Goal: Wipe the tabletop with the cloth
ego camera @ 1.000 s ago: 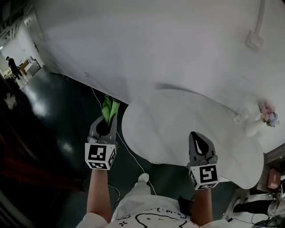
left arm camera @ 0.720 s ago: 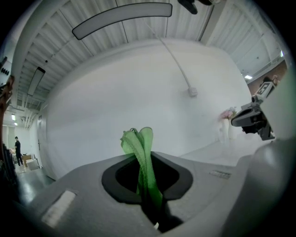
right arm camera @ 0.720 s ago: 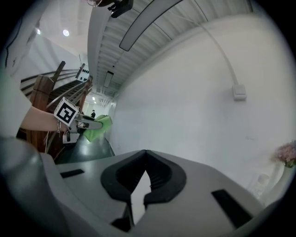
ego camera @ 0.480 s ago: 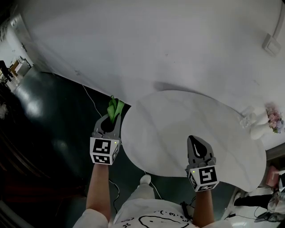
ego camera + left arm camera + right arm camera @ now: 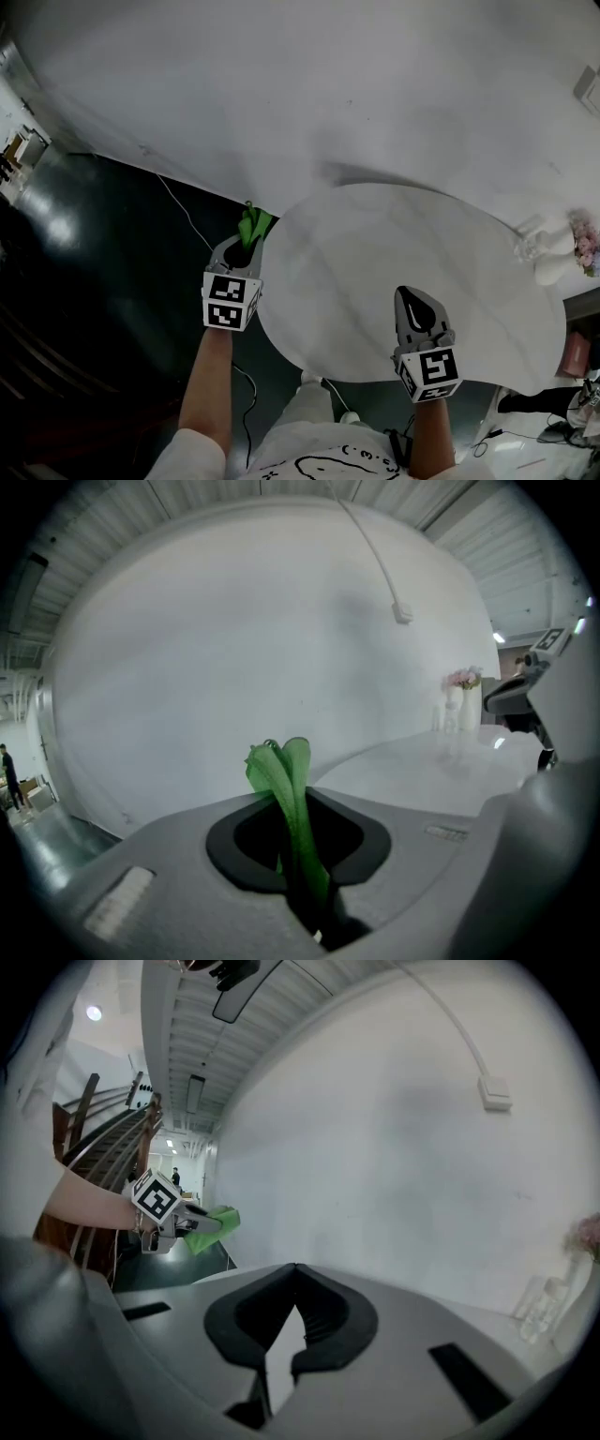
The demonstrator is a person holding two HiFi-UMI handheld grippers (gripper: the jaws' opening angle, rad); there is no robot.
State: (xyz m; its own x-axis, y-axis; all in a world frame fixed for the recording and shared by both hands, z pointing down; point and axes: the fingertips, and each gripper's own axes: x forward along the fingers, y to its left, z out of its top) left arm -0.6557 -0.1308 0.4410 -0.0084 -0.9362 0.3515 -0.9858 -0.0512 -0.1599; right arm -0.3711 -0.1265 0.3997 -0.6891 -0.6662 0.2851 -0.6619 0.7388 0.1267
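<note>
Left gripper (image 5: 243, 249): pinching green cloth (image 5: 254, 225), just beside tabletop (image 5: 375, 267) edge. Right gripper (image 5: 418, 302): jaws pressed together, empty. Wiping apparently not yet begun

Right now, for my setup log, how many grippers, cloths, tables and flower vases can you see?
Grey two-jaw grippers: 2, left gripper and right gripper
Green cloth: 1
White round table: 1
White vase of pink flowers: 1
Total: 5
</note>
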